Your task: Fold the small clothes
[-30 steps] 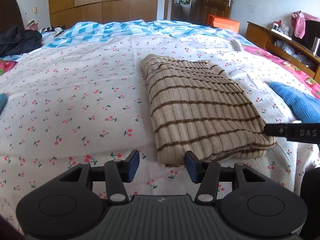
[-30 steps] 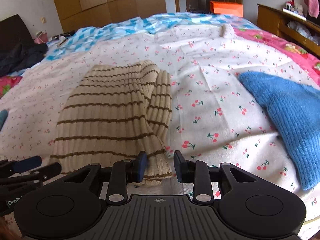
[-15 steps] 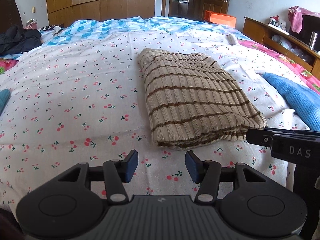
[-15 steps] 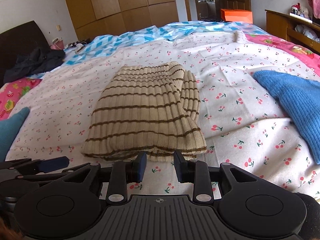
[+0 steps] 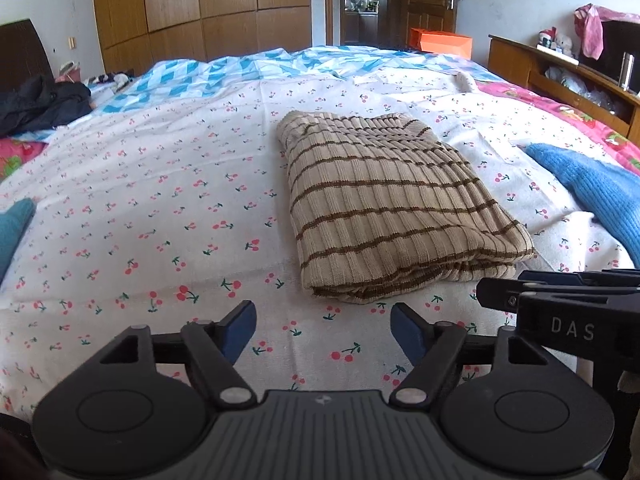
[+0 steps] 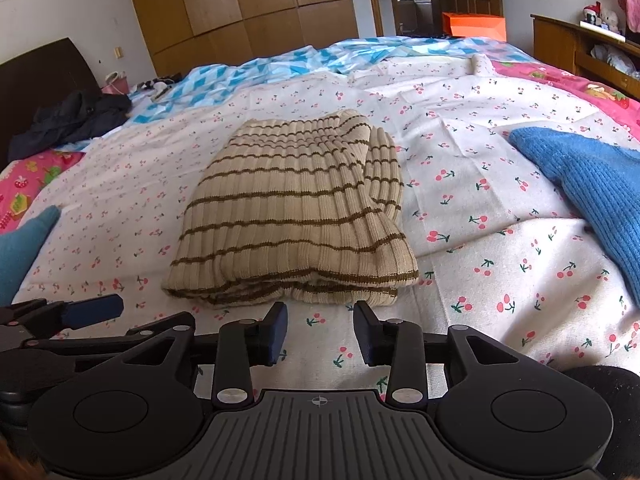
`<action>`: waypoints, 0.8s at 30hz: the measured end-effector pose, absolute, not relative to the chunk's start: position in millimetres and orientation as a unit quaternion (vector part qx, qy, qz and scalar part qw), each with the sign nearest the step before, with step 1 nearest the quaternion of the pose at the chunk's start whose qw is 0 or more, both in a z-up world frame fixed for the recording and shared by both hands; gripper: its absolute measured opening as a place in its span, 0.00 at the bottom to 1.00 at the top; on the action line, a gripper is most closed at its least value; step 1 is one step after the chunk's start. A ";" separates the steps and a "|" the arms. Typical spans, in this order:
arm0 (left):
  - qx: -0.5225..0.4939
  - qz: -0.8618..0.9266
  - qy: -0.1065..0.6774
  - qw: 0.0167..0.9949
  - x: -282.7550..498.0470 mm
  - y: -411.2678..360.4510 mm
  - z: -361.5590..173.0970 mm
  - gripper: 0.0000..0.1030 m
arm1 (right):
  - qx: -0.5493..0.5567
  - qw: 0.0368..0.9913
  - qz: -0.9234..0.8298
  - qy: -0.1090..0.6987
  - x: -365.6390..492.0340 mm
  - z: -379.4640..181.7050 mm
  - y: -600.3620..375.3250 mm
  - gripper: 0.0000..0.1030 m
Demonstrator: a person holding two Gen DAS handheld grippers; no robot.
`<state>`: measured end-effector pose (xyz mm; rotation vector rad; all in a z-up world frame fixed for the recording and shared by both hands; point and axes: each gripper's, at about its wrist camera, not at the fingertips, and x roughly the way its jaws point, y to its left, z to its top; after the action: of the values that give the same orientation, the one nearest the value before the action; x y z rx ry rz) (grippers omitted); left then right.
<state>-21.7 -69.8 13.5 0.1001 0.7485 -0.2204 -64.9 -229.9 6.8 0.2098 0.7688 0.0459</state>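
Observation:
A beige sweater with brown stripes (image 5: 384, 208) (image 6: 296, 212) lies folded into a neat rectangle on the cherry-print bed sheet (image 5: 160, 208). My left gripper (image 5: 323, 332) hovers just short of its near left corner, jaws opening, nothing between them. My right gripper (image 6: 320, 330) sits in front of the sweater's near edge, jaws opening too, with only bare sheet between the pads. Each gripper also shows from the side in the other's view: the right gripper (image 5: 560, 292) and the left gripper (image 6: 80, 312).
A blue knit garment (image 5: 592, 188) (image 6: 592, 188) lies on the sheet to the right. A teal cloth (image 6: 24, 248) pokes in at the left edge. Dark clothes (image 5: 40, 104) are piled at the far left. A wooden shelf (image 5: 568, 76) runs along the right side of the bed.
Both grippers have drawn back from the sweater's near edge, which they were right at before. Both sets of jaws have spread wider. The sweater stays folded on the sheet.

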 end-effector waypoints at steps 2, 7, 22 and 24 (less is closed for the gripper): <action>0.052 -0.104 0.359 0.926 -22.8 -70.6 15.5 0.81 | 0.096 0.923 0.021 0.373 -67.1 7.9 -227.7 0.36; 0.050 -0.108 0.359 0.926 -22.7 -70.6 16.7 0.83 | 0.101 0.924 0.014 0.369 -70.2 10.1 -228.9 0.36; 0.048 -0.100 0.360 0.926 -21.9 -71.3 19.0 0.86 | 0.101 0.922 0.008 0.375 -71.6 9.8 -228.7 0.36; 0.036 -0.104 0.366 0.924 -19.9 -69.6 17.8 0.87 | 0.105 0.921 0.006 0.375 -71.7 9.5 -230.4 0.36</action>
<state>-19.9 -69.6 17.8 0.0745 0.7507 -0.2131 -71.7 -230.4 9.5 0.2161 0.7709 0.0128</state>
